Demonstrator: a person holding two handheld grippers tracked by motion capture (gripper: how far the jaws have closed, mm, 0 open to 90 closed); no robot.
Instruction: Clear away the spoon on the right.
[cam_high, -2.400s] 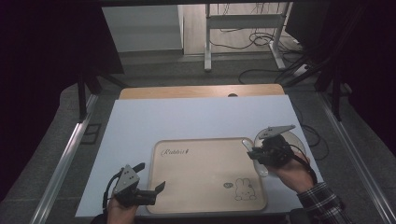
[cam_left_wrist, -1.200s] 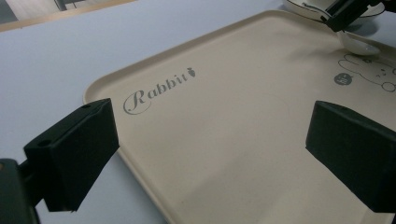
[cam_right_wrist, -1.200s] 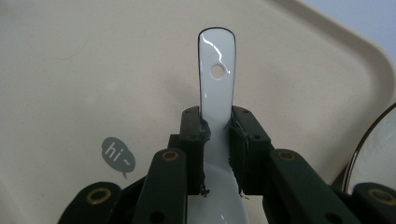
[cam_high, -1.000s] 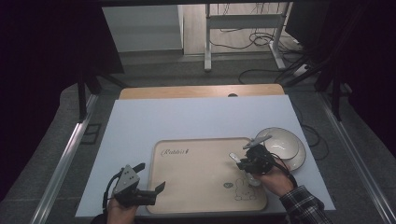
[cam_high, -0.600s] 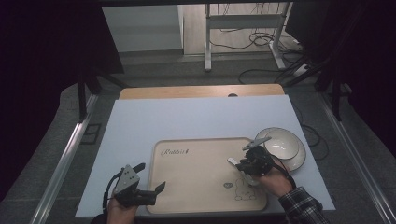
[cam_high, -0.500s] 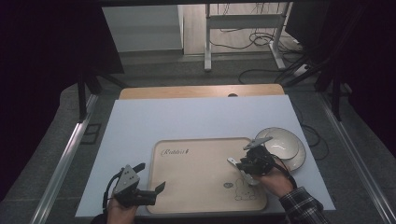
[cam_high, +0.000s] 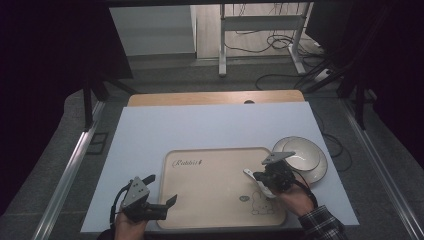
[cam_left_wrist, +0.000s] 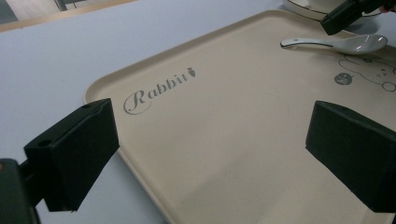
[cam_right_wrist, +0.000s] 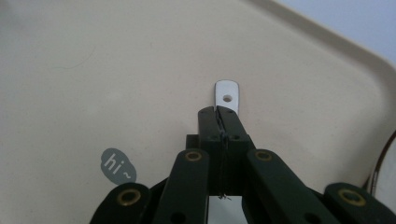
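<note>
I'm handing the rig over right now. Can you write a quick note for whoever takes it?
Left claw: open, empty, at the tray's near left corner.
Right claw: jaws have just closed, nothing between them, tip just over the spoon's handle.
Things: white spoon lies flat on the tray, right side, by the rabbit drawing. Bowl sits on its plate on the table, just off the tray's right edge.
Done: spoon is on the tray.
Left: probably the bowl and plate, untouched so far.
</note>
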